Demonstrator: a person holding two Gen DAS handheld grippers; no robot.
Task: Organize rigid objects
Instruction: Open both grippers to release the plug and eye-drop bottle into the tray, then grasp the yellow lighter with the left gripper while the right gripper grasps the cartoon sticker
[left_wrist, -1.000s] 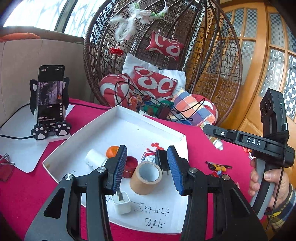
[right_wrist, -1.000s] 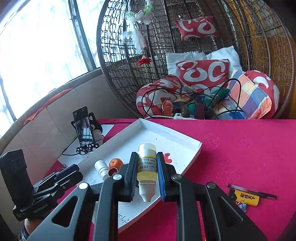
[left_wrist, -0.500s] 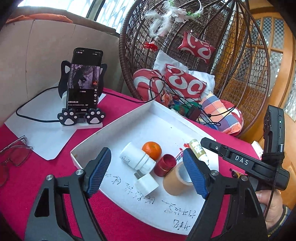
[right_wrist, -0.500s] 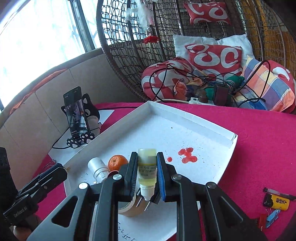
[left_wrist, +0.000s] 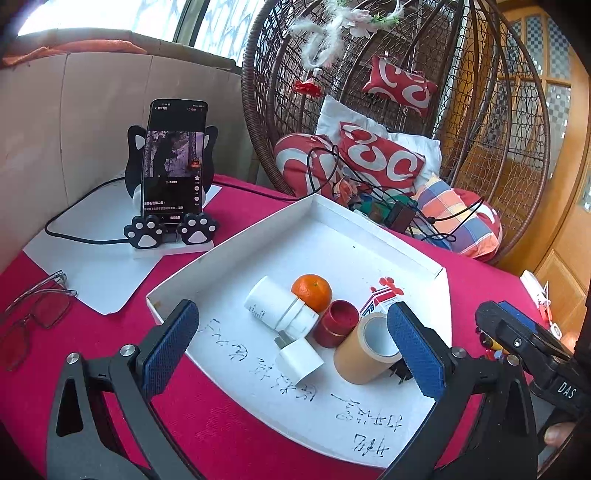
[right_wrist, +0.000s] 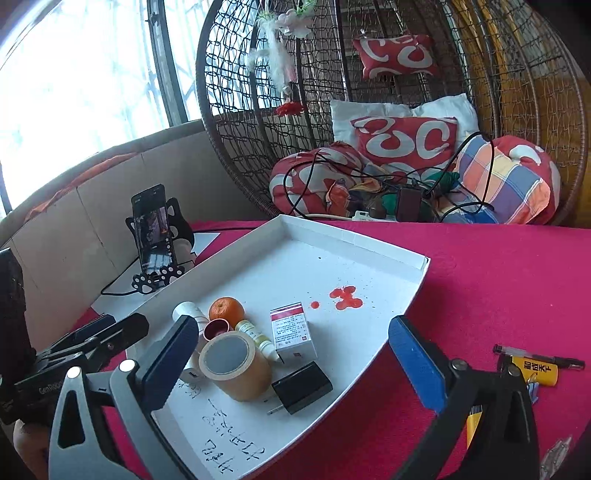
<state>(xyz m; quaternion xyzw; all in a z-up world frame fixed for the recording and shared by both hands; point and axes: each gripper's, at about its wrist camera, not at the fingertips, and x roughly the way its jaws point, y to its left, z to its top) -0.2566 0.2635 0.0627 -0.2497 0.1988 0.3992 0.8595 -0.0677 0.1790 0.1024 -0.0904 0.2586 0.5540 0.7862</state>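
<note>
A white tray (right_wrist: 402, 258) on the red table holds a tape roll (right_wrist: 236, 365), a black charger (right_wrist: 301, 387), a red-and-white box (right_wrist: 291, 328), a small dropper bottle (right_wrist: 256, 338) lying beside the tape, an orange (right_wrist: 226, 309), a red cap (right_wrist: 216, 329) and a white bottle (right_wrist: 190, 312). My right gripper (right_wrist: 291, 369) is open and empty above the tray's near end. My left gripper (left_wrist: 293, 350) is open and empty over the tray (left_wrist: 369, 229), above a white charger (left_wrist: 299, 360), the tape roll (left_wrist: 365, 349) and the orange (left_wrist: 311, 292).
A phone on a cat-paw stand (left_wrist: 171, 173) and glasses (left_wrist: 33, 314) sit left of the tray. A yellow lighter (right_wrist: 535, 367) and a pen (right_wrist: 535, 356) lie on the table at the right. A wicker chair with cushions (right_wrist: 402, 136) stands behind.
My right gripper opened and left the dropper bottle lying in the tray beside the tape. My left gripper opened wide and drew back from the tray.
</note>
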